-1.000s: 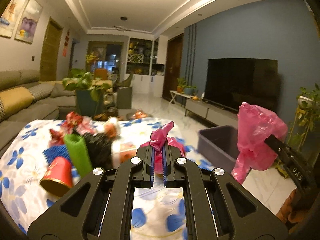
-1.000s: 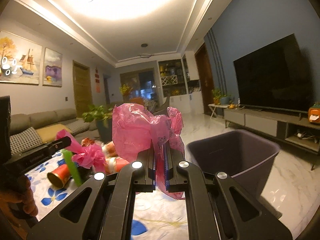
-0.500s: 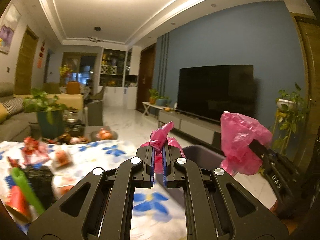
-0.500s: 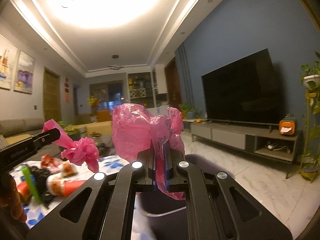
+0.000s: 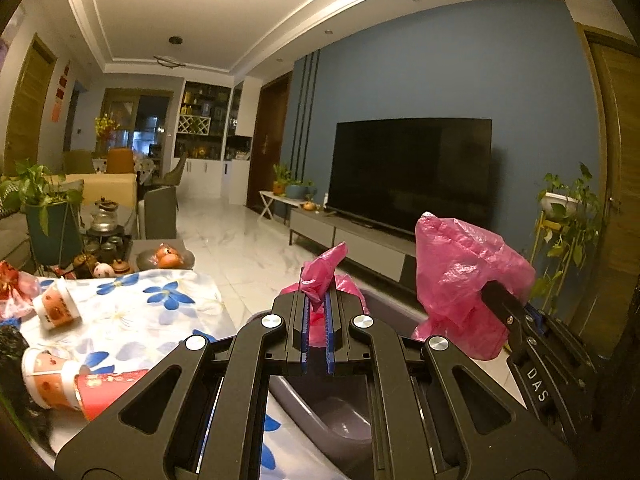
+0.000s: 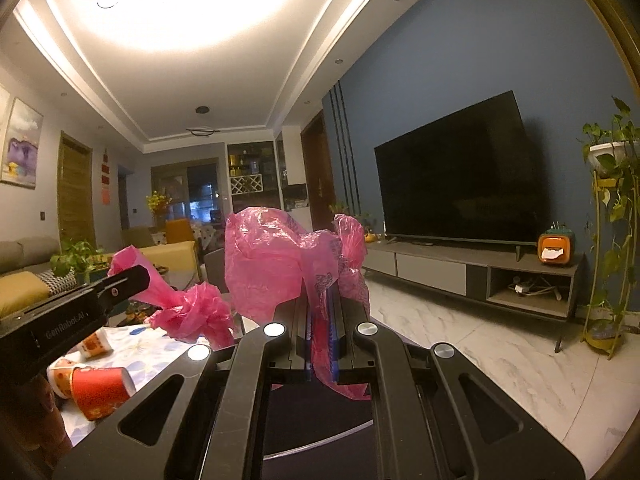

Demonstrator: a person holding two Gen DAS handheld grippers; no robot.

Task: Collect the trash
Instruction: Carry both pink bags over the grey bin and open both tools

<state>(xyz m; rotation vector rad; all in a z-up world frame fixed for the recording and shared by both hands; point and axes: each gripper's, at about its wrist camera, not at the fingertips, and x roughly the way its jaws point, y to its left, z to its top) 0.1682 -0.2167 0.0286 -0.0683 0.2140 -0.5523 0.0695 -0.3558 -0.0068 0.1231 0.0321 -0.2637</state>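
Two grippers, each pinching a pink bag: left gripper (image 5: pixel 316 312) and right gripper (image 6: pixel 322 312). Grey bin (image 5: pixel 320 412) sits near, below both.

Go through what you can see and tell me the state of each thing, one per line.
Left gripper: shut on a pink plastic bag.
Right gripper: shut on another pink bag.
Grey bin: open, below the grippers, inside looks empty where visible.
Red paper cup: tipped on its side on the table.
White and orange cup: lying on its side.
TV: off, screen dark.
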